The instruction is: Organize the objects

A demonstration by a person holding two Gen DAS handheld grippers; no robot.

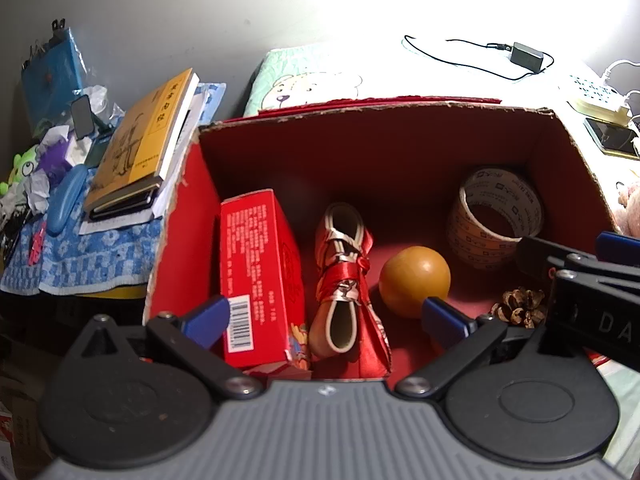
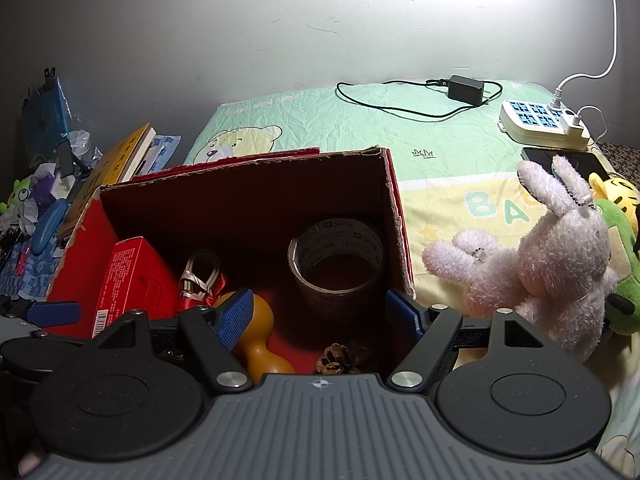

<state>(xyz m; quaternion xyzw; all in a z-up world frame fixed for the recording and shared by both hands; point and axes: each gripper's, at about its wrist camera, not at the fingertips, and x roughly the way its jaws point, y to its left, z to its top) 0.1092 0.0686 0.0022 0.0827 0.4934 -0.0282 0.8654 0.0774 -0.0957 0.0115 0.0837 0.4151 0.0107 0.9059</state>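
An open red cardboard box [image 1: 380, 152] stands on the bed. Inside lie a red carton [image 1: 256, 272], a small red satin shoe [image 1: 344, 280], an orange wooden gourd [image 1: 414, 280], a roll of printed tape [image 1: 496, 220] and a pine cone [image 1: 520, 308]. My left gripper [image 1: 326, 320] hovers open over the box's near side, above the shoe, holding nothing. My right gripper [image 2: 320, 314] hangs open over the box's near right part, with the gourd [image 2: 260, 336], tape [image 2: 336, 264] and pine cone [image 2: 342, 356] below it. A white plush rabbit [image 2: 552, 256] lies on the sheet right of the box [image 2: 240, 196].
Stacked books [image 1: 140, 140], a blue case [image 1: 64, 200] and small clutter fill the left side. A green plush [image 2: 620, 264] and a yellow plush [image 2: 616, 192] lie beyond the rabbit. At the back are a power strip [image 2: 540, 120], a phone [image 2: 560, 158] and a black charger [image 2: 466, 88].
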